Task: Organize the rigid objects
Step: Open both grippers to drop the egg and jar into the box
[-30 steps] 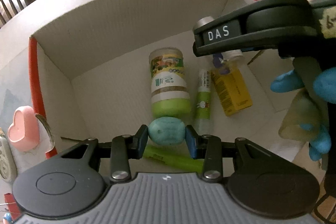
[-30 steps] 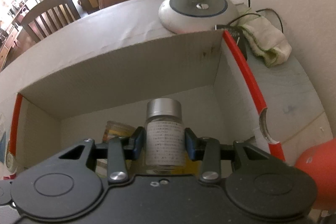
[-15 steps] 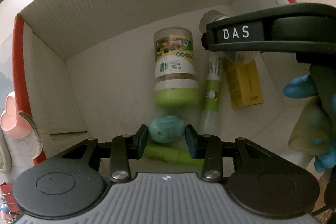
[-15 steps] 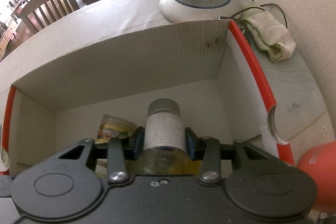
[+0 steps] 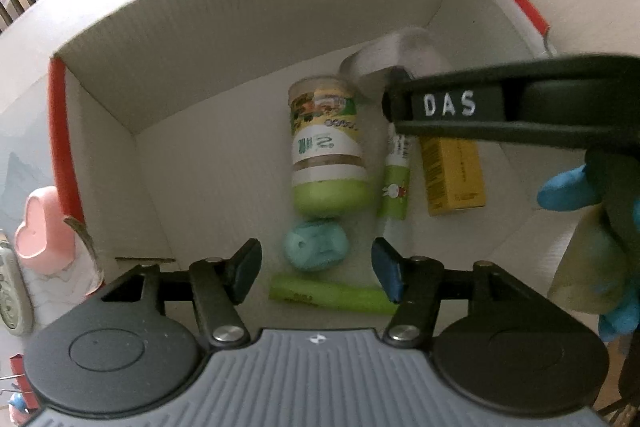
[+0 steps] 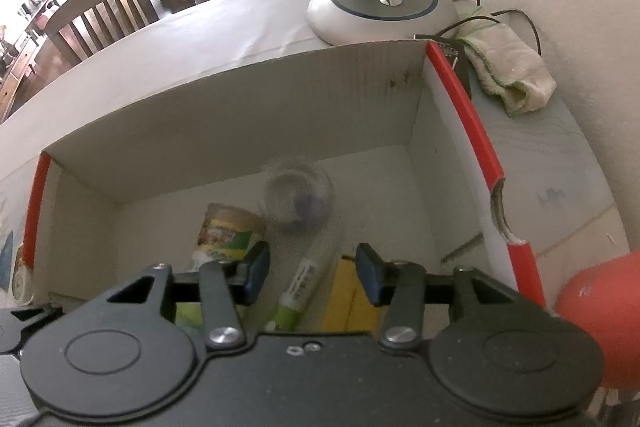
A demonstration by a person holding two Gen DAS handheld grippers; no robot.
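cardboard box (image 5: 224, 39), white inside, holds a green-lidded jar (image 5: 326, 151) lying mid-floor. left gripper (image 5: 316, 267) has just spread, its pads clear of the teal object (image 5: 316, 245) lying between them. right gripper (image 6: 312, 271) has just widened too; blurred glass bottle (image 6: 298, 197) sits beyond it.

Both cameras ride just behind their own fingers, looking steeply down from close above into the same white box (image 5: 248, 39). Both views share the green-lidded jar (image 6: 224, 233) and a blurred, probably glass, bottle (image 6: 298, 197).
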